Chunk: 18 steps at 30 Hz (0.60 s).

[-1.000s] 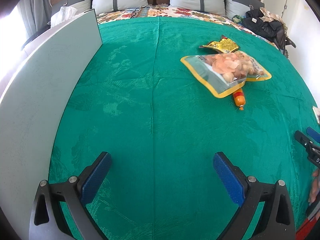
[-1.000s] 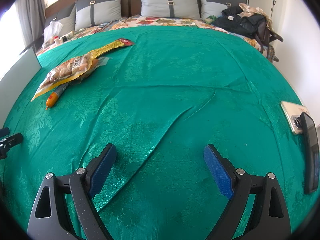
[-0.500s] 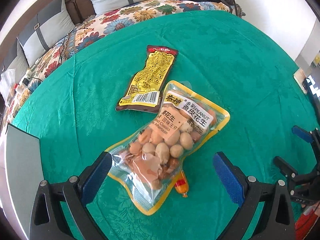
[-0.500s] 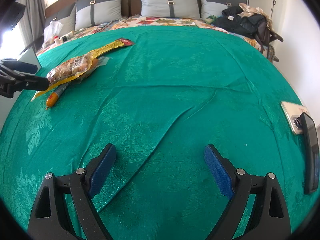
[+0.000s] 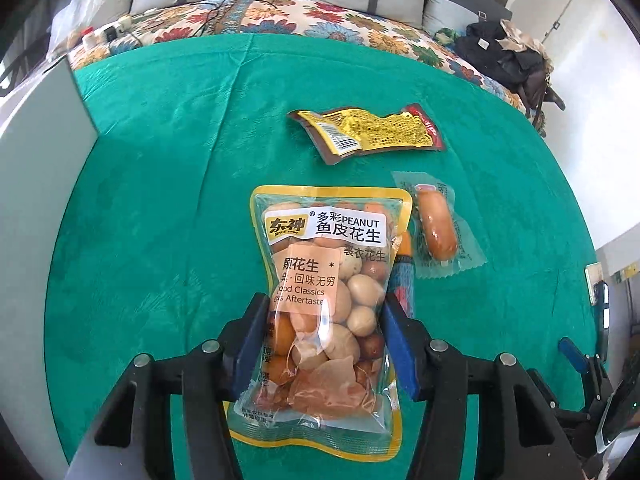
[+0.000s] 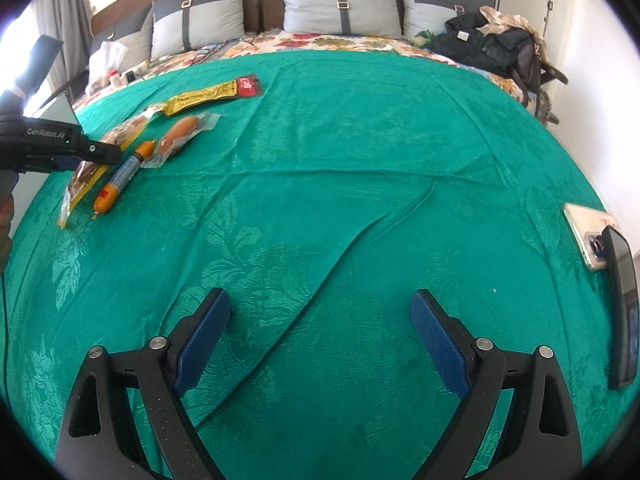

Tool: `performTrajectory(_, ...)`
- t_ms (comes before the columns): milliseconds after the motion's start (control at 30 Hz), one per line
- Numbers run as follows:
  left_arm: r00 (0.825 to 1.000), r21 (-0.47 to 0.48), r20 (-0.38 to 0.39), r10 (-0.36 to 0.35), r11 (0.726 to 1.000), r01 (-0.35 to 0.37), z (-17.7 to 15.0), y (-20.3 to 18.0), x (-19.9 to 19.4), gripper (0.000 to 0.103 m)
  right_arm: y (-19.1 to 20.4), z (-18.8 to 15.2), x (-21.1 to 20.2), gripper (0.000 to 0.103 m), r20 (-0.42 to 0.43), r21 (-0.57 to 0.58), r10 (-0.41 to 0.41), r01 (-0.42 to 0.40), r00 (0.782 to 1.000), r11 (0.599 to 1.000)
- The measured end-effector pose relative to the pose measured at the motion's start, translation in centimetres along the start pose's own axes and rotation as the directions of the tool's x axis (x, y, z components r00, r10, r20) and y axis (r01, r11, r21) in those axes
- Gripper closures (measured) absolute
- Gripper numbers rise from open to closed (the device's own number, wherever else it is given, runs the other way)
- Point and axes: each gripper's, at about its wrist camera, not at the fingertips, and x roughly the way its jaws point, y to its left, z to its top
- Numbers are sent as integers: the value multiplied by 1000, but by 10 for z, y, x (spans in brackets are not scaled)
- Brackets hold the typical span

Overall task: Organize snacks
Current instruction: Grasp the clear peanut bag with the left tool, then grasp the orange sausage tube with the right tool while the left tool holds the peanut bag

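My left gripper [image 5: 324,320] is shut on a clear yellow-edged peanut bag [image 5: 328,292], its blue pads pressing the bag's two sides. To its right lie a thin orange sausage stick [image 5: 402,276], a sausage in a clear wrapper [image 5: 436,232] and, farther off, a gold and brown packet [image 5: 372,132]. In the right wrist view the left gripper [image 6: 60,152] is at the far left over the peanut bag [image 6: 80,184], beside the orange stick [image 6: 120,180], wrapped sausage [image 6: 180,132] and gold packet [image 6: 212,94]. My right gripper [image 6: 320,332] is open and empty over the green cloth.
A grey board [image 5: 36,168] stands along the left edge of the green-covered bed [image 6: 360,160]. A phone [image 6: 588,236] and a dark device [image 6: 622,308] lie at the right edge. Pillows [image 6: 340,4] and a black bag [image 6: 488,44] are at the back.
My left gripper moved onto the snack pile, turned, and closed on the peanut bag. The wrapped sausage beside it now shows. My right gripper has stayed still and open.
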Motion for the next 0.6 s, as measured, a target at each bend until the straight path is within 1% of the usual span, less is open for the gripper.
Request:
performTrajectory(67, 999, -31, 14, 29, 999, -28, -22, 17, -16, 48, 0, 0, 0, 9, 0, 0, 0, 0, 1000, 1000)
performTrajectory(167, 994, -66, 19, 105, 992, -104, -57, 41, -36, 48, 0, 0, 0, 9, 0, 0, 0, 0, 1000, 1000)
performTrajectory(267, 984, -87, 14, 177, 981, -175, -82, 61, -40, 45, 0, 0, 0, 9, 0, 0, 0, 0, 1000, 1000)
performTrajectory(300, 980, -90, 16, 196, 977, -194, -87, 65, -40, 37, 0, 0, 0, 9, 0, 0, 0, 0, 1000, 1000)
performTrajectory(333, 976, -88, 16, 219, 972, -217, -92, 70, -38, 33, 0, 0, 0, 9, 0, 0, 0, 0, 1000, 1000)
performTrajectory(400, 971, -61, 44, 236, 970, -233, -98, 71, -35, 18, 0, 0, 0, 9, 0, 0, 0, 0, 1000, 1000)
performTrajectory(433, 964, -42, 50, 263, 964, -261, -99, 70, -31, 16, 0, 0, 0, 9, 1, 0, 0, 0, 1000, 1000)
performTrajectory(500, 951, -28, 84, 298, 955, -296, -102, 70, -28, 1, 0, 0, 0, 9, 0, 0, 0, 0, 1000, 1000)
performTrajectory(533, 949, -30, 101, 298, 955, -297, -102, 74, -28, 0, 0, 0, 0, 9, 1, 0, 1, -1, 1000, 1000)
performTrajectory(567, 954, -40, 113, 276, 961, -274, -103, 78, -27, 0, 0, 0, 0, 9, 1, 0, 1, -1, 1000, 1000)
performTrajectory(600, 954, -51, 133, 271, 963, -266, -105, 81, -28, 0, 0, 0, 0, 9, 1, 0, 0, 0, 1000, 1000)
